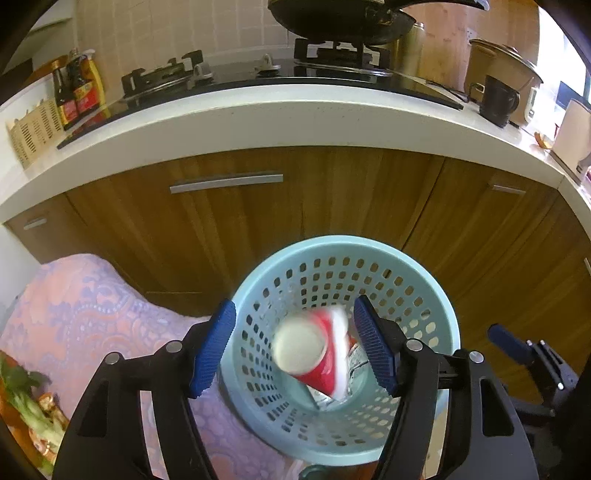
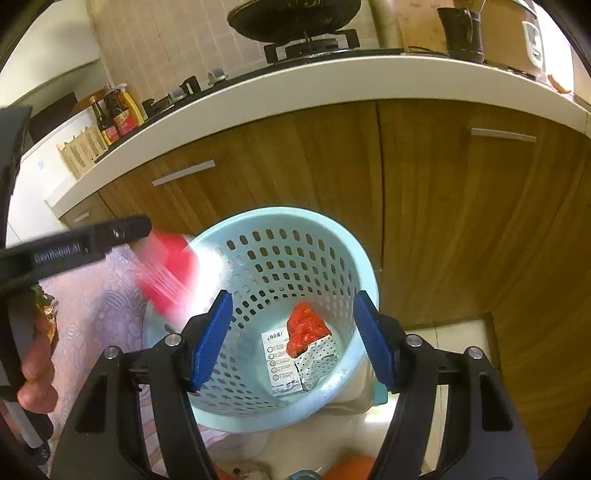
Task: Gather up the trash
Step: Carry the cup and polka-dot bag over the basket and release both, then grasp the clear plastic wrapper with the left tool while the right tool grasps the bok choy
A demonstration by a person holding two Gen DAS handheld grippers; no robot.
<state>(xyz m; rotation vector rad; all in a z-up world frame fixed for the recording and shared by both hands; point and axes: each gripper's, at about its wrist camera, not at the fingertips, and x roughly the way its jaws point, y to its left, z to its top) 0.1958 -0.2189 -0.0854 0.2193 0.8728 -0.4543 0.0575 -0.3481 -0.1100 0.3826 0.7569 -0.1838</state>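
Red paper cup (image 1: 314,350) blurred, loose between the parted blue pads of left hand-held gripper (image 1: 297,349), above pale blue basket (image 1: 439,306); no contact seen. Right hand-held gripper (image 2: 291,341) wide, empty, over same basket; red-and-white wrapper (image 2: 301,345) on basket floor.

red cup (image 1: 314,350) motion-blurred; wrapper (image 1: 354,363) mostly hidden | wok (image 1: 340,16) cropped

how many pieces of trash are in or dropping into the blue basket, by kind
red paper cup: 1, blurred, between the open left hand-held gripper pads, over the blue basket
crumpled red wrapper: 1
white printed packets: 2, as far as visible
total: 4
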